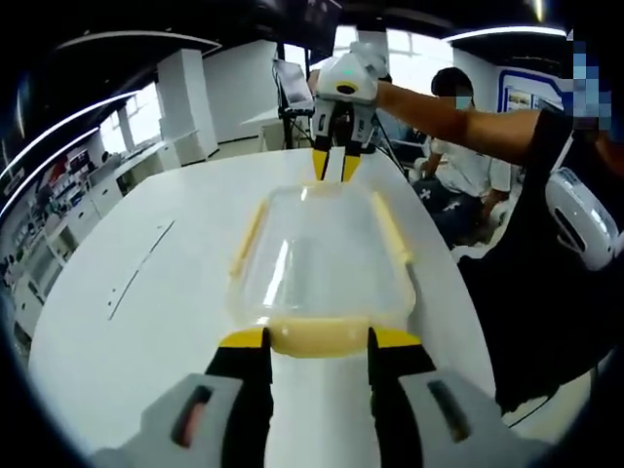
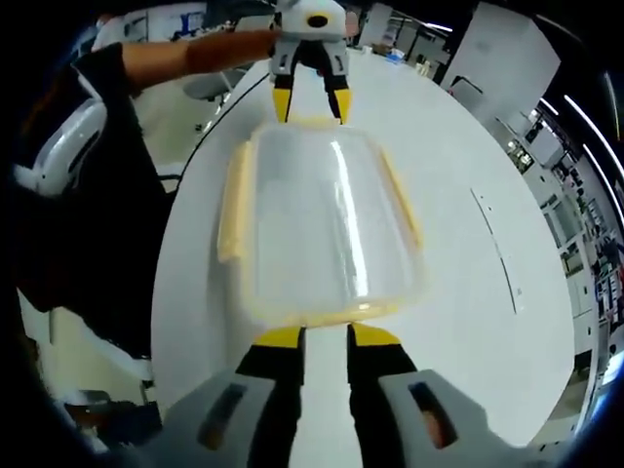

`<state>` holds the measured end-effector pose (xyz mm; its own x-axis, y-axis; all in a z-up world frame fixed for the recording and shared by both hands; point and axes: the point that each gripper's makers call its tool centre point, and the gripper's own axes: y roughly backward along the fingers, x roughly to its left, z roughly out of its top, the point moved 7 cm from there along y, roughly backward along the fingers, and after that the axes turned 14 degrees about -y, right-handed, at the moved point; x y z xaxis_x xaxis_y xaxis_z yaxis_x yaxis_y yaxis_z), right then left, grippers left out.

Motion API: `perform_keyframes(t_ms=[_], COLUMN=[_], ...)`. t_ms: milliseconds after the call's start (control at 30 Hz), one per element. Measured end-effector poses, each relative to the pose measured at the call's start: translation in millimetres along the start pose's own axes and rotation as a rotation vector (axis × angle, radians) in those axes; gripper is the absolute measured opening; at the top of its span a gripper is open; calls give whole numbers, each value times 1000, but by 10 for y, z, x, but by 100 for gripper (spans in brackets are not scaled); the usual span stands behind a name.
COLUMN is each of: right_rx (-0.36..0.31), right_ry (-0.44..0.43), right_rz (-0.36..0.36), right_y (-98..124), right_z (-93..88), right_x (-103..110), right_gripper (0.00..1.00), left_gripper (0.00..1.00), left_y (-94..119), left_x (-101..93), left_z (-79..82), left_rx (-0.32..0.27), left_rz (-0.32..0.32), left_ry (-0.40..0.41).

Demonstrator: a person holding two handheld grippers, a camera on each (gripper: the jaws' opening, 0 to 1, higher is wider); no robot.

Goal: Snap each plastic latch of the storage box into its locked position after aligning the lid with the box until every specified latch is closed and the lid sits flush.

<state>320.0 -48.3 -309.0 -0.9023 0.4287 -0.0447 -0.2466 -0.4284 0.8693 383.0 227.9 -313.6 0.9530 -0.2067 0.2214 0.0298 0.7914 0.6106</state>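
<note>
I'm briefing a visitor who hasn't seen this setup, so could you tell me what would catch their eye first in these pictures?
A clear storage box with yellow latches lies in the middle of the white table. A gripper meets it at each short end: the left gripper at the near latch in its own view, the right gripper at the opposite end. A person's arm reaches in from the right of the left gripper view.

A lab or office: white table (image 1: 146, 283), shelving (image 1: 58, 214) and windows (image 1: 132, 122).
</note>
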Motion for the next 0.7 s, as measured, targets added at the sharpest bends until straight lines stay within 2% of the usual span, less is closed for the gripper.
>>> perform_keyframes(t_ms=[433,700], right_rx=[-2,9], right_ry=[-2,1], right_rz=[3,2], right_y=[-1,-37], right_z=[-35,-36], right_x=[48,44], right_gripper=[12,13], left_gripper=[34,34], left_y=[-23,-56], left_x=[-35,-56], left_z=[-3,-43], left_rx=[-18,-9], left_rz=[-8,-12], left_ry=[3,9])
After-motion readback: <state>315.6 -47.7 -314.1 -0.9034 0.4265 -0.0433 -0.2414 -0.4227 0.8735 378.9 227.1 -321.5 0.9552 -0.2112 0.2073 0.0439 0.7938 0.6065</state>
